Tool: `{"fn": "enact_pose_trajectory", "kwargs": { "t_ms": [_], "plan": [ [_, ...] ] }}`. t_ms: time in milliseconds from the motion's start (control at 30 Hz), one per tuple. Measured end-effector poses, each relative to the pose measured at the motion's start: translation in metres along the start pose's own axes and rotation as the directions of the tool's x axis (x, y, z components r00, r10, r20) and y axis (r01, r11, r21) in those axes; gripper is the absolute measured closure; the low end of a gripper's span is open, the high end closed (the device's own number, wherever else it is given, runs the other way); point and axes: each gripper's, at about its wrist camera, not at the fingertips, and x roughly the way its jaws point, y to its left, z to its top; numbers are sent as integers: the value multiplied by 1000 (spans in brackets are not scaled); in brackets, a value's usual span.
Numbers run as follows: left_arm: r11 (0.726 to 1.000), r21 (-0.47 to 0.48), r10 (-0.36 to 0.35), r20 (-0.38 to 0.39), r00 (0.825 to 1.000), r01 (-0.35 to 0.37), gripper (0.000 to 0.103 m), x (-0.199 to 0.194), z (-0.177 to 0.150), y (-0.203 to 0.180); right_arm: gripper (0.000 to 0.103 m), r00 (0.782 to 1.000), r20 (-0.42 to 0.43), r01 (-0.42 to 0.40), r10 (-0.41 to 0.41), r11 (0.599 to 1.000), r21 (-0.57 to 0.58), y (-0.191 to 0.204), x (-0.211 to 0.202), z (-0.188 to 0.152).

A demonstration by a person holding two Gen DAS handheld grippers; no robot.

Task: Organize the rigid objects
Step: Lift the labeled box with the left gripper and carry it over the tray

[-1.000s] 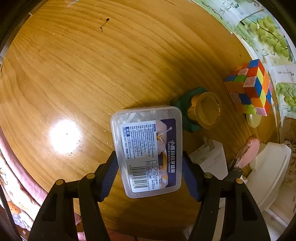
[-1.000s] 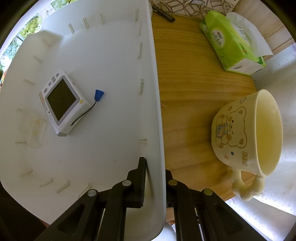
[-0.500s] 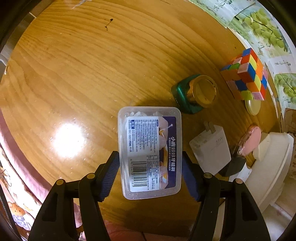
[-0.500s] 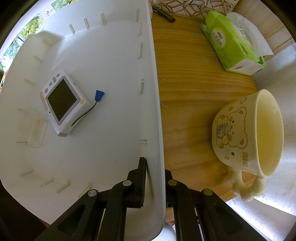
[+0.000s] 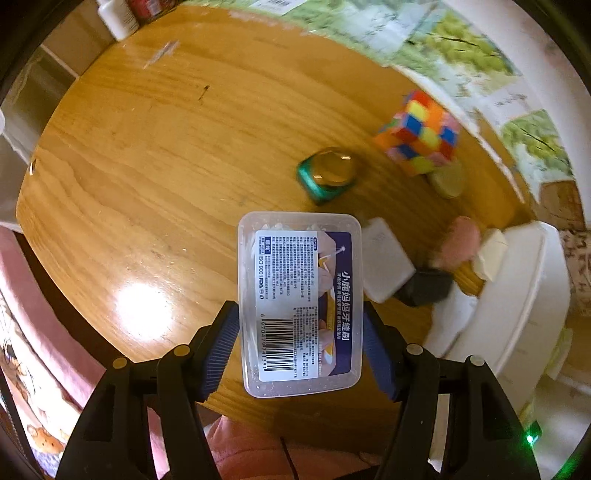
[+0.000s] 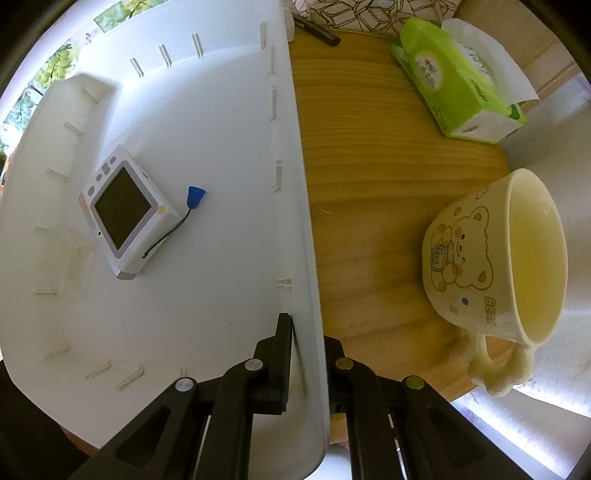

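The left tongs (image 5: 301, 341) grasp a clear plastic box of interdental brushes (image 5: 300, 302) by its two long sides, blue ribbed pads (image 5: 221, 350) pressed to the walls, label and barcode facing up. The box hangs above the round wooden worktop (image 5: 155, 177), clear of its surface.

Beyond the box stands a green bottle with a gold cap (image 5: 327, 177), and further toward the far right edge a scrambled puzzle cube (image 5: 419, 134) with a small pale round disc (image 5: 447, 181) just beside it. Right of the box lies a white charger block (image 5: 384, 267), touching a small black block (image 5: 424, 290); a pink oval thing (image 5: 460, 242) sits next to that, blurred. All of these crowd the stretch between the box and a white storage bin (image 5: 517, 295) at the right edge. The left half of the worktop is bare, with a bright glare spot near the near edge. Pink fabric (image 5: 251, 450) shows below the near edge.

The right tongs (image 6: 308, 354) are clenched on the bin's right wall (image 6: 306, 280), one finger inside, one outside. Inside the white bin (image 6: 166, 110) lies a small white device with a dark screen (image 6: 123, 216) and a cord ending in a blue tag (image 6: 195, 195); the rest of its floor is open. Outside the wall, on wood, a cream bear-print mug (image 6: 495, 258) stands at the right edge and a green tissue pack (image 6: 458, 77) lies toward the far edge, with a dark pen (image 6: 317, 31) near the bin's far corner. A wide wooden strip between bin wall and mug is free.
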Motion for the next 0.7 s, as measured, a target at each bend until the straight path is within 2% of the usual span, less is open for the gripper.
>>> {"fn": "enact_pose_trajectory", "kwargs": {
  "t_ms": [233, 433, 700],
  "plan": [
    [997, 71, -34, 25, 999, 33, 35, -21, -14, -16, 95, 1000, 5, -14, 14, 1000, -5, -3, 0, -3],
    [987, 152, -53, 35, 998, 47, 35, -34, -26, -47, 95, 999, 2, -32, 32, 999, -18, -3, 0, -5],
    [955, 294, -61, 39, 997, 47, 35, -40, -42, -103, 95, 998, 8, -62, 63, 995, -73, -2, -3, -10]
  ]
}}
